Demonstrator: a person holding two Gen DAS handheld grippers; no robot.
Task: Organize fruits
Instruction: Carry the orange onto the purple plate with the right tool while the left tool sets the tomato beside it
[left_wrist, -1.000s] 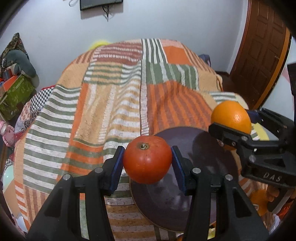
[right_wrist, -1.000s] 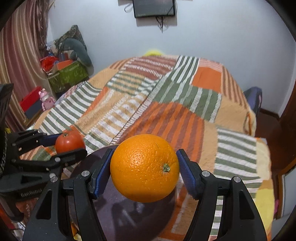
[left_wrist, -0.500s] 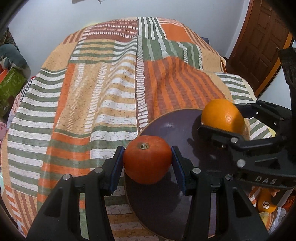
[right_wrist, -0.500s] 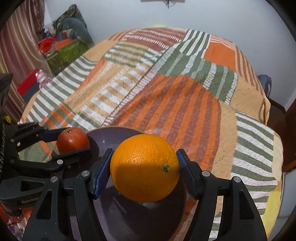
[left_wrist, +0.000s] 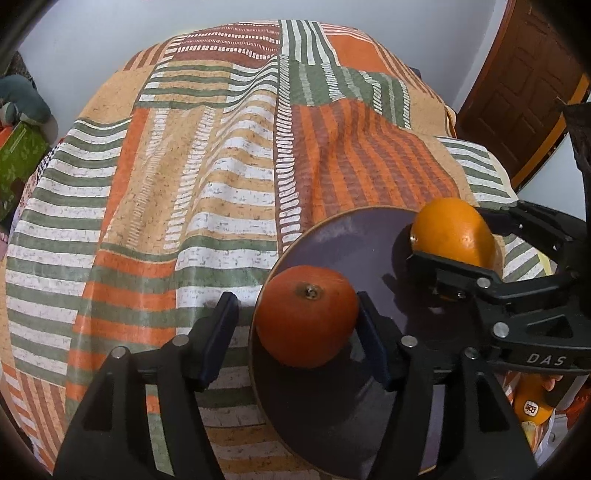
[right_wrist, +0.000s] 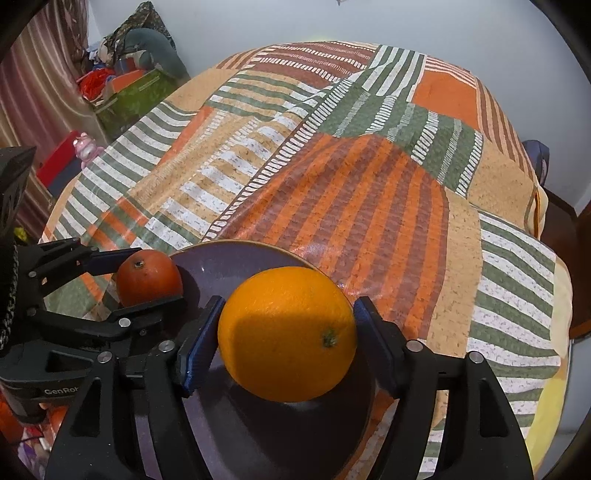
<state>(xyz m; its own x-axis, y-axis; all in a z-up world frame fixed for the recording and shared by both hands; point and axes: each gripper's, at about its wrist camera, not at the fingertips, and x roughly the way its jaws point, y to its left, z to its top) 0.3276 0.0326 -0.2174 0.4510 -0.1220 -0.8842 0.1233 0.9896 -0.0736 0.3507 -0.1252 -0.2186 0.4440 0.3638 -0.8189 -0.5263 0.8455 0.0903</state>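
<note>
A dark purple plate (left_wrist: 332, 417) lies on the striped bedspread; it also shows in the right wrist view (right_wrist: 236, 424). A red-orange tomato (left_wrist: 306, 315) rests on the plate's left edge between the fingers of my left gripper (left_wrist: 295, 336); the left pad stands off it, so the jaws are open. The tomato shows in the right wrist view (right_wrist: 149, 277) too. My right gripper (right_wrist: 286, 349) is shut on a large orange (right_wrist: 286, 332), low over the plate's right side. The orange shows in the left wrist view (left_wrist: 452, 230).
The patchwork bedspread (left_wrist: 207, 184) covers the bed. A green box (right_wrist: 133, 96) and clutter stand on the floor at the left. A wooden door (left_wrist: 517, 85) is at the right. A bag with more orange fruit (left_wrist: 532, 406) lies at the lower right.
Both grippers have come down onto the plate. My left gripper has opened and let the tomato rest on the plate. The right one still holds the orange.
</note>
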